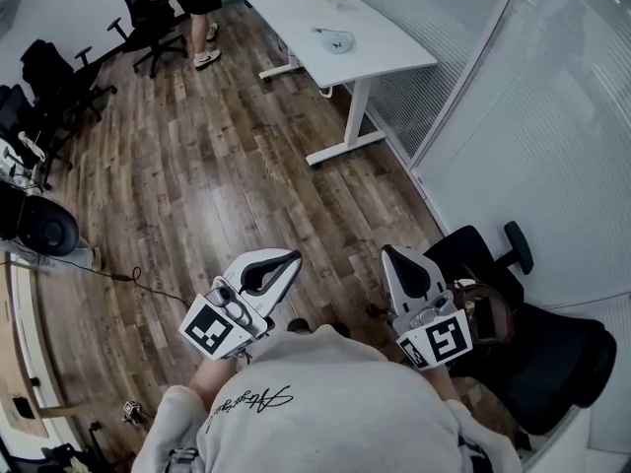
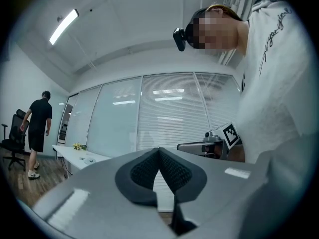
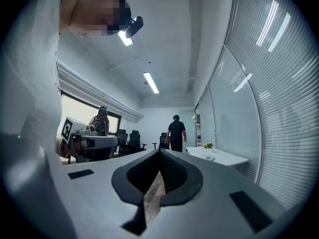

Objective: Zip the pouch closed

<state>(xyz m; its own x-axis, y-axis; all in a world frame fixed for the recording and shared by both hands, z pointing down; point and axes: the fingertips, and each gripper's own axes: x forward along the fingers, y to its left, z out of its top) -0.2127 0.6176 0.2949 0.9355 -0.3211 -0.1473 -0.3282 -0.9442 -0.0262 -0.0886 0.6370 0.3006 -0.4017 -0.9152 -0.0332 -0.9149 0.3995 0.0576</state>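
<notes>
Wood-floor office, white table [image 1: 296, 13] well across the room; small pale thing [image 1: 335, 39] on it might be the pouch, can't tell. Both the left hand-held gripper [image 1: 292, 257] and right hand-held gripper [image 1: 388, 252] are pinched shut, empty. I'd get close before opening.

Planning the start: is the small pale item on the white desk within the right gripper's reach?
Probably not: the right gripper is at the person's chest; the small pale item lies on the white desk, far across wooden floor.

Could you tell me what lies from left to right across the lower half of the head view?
The left grey two-jaw gripper, the right grey two-jaw gripper, then the black padded office chair.
</notes>
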